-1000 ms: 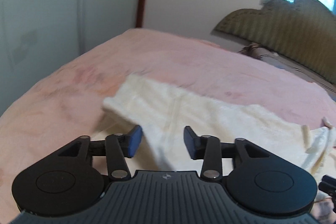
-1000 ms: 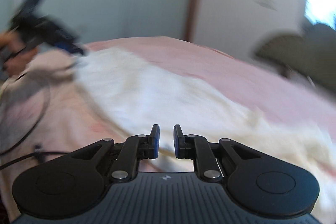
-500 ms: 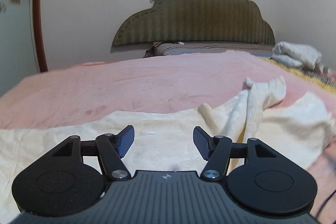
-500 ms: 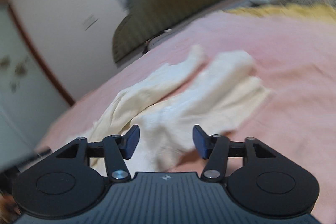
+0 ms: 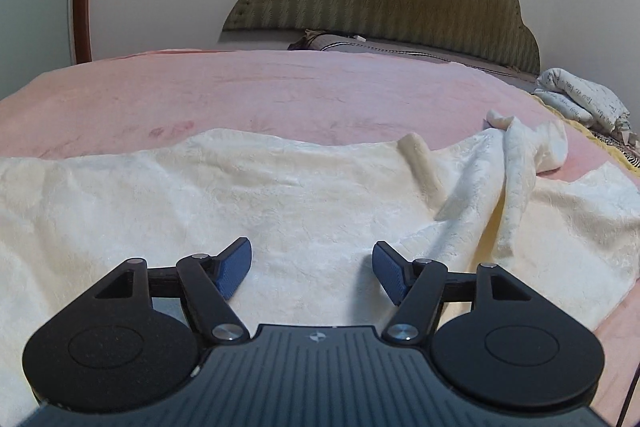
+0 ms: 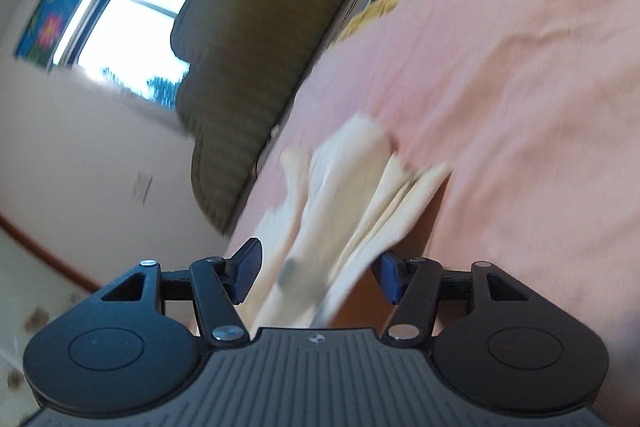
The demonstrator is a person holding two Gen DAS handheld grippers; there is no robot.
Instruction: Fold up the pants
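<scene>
Both views swung toward the headboard; cream plush fleece pants [image 5: 280, 195] sprawl across pink bed [image 5: 280, 87], soft, limp, best pinched at hem; left gripper [image 5: 312, 269] unclosed, widening; right gripper [image 6: 318, 273] narrowing, straddling 12 o'clock fabric ungripped.

The right wrist view is smeared by motion: the cream pants [image 6: 352, 195] show as streaked layers, and whether the right claw [image 6: 316, 275] touches them cannot be told. In the left wrist view the pants [image 5: 240, 195] run off the left and right edges, and the left claw's body hides their near edge. The bed [image 5: 280, 87] is cut off on both sides.
</scene>
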